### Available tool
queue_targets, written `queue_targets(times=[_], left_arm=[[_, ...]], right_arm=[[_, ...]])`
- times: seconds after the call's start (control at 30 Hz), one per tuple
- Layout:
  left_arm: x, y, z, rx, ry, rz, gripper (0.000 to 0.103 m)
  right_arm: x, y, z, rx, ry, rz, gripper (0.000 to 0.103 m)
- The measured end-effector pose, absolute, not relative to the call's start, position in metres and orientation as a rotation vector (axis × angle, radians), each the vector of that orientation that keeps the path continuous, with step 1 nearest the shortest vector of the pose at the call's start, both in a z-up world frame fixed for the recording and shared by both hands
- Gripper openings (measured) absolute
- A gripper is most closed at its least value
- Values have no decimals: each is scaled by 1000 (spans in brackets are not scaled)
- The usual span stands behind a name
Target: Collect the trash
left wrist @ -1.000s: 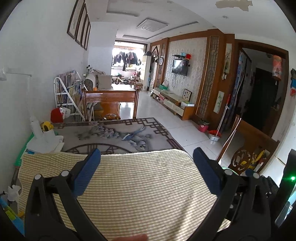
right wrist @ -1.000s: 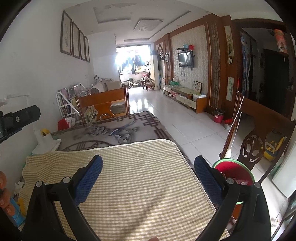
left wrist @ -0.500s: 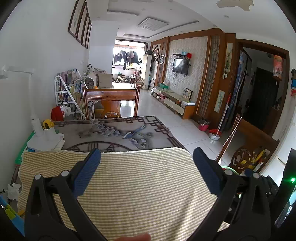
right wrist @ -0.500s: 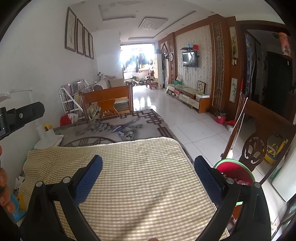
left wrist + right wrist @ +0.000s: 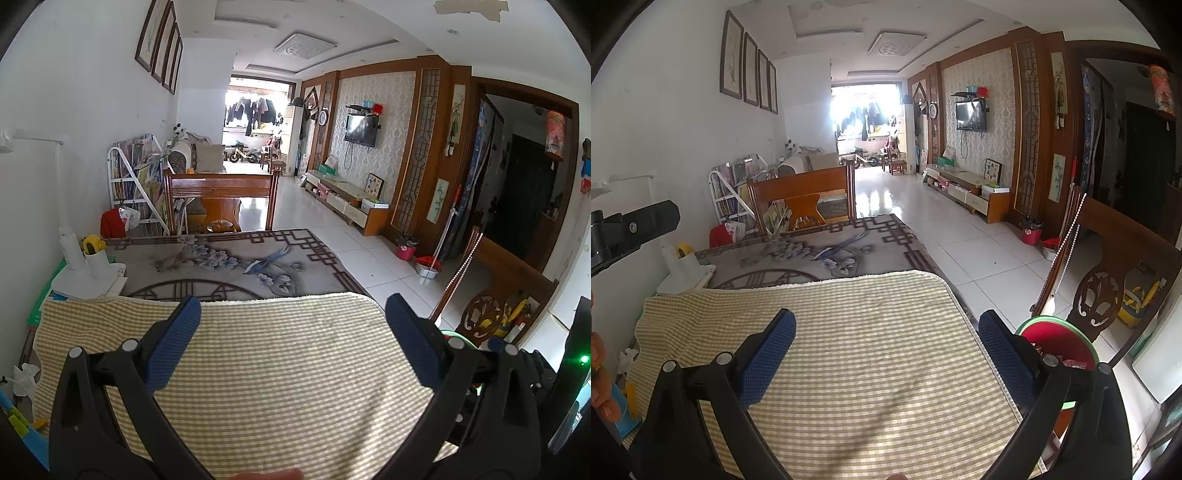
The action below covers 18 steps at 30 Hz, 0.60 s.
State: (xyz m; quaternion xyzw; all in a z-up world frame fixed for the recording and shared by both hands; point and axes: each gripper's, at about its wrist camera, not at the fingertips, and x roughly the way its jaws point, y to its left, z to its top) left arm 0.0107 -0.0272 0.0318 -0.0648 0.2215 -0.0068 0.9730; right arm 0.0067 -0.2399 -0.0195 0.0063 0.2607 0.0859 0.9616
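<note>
Both grippers hover over a table covered by a yellow checked cloth (image 5: 280,369) (image 5: 871,354). My left gripper (image 5: 293,323) is open, nothing between its blue pads. My right gripper (image 5: 886,334) is open too and holds nothing. A red bin with a green rim (image 5: 1058,341) stands on the floor off the table's right edge, just past the right gripper's right finger; some scraps lie inside it. A crumpled white tissue (image 5: 24,378) (image 5: 626,360) lies at the cloth's left edge. No trash shows on the cloth itself.
Beyond the cloth lies a grey flowered table cover (image 5: 221,262). A white lamp base and cup (image 5: 86,273) stand at the far left. Wooden chairs stand at the far end (image 5: 219,195) and at the right (image 5: 1108,280). Tiled floor (image 5: 979,251) opens to the right.
Both views have tilted slightly upward and back, so the cloth's far edge sits lower in view. Both grippers stay open.
</note>
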Motion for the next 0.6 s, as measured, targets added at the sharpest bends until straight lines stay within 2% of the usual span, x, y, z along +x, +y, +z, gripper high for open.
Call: queue_targets(times=[0.6], left_arm=[[28,-33,14,-133,497,8,98]], right_arm=[[34,-242,-45,-6,614,211,96]])
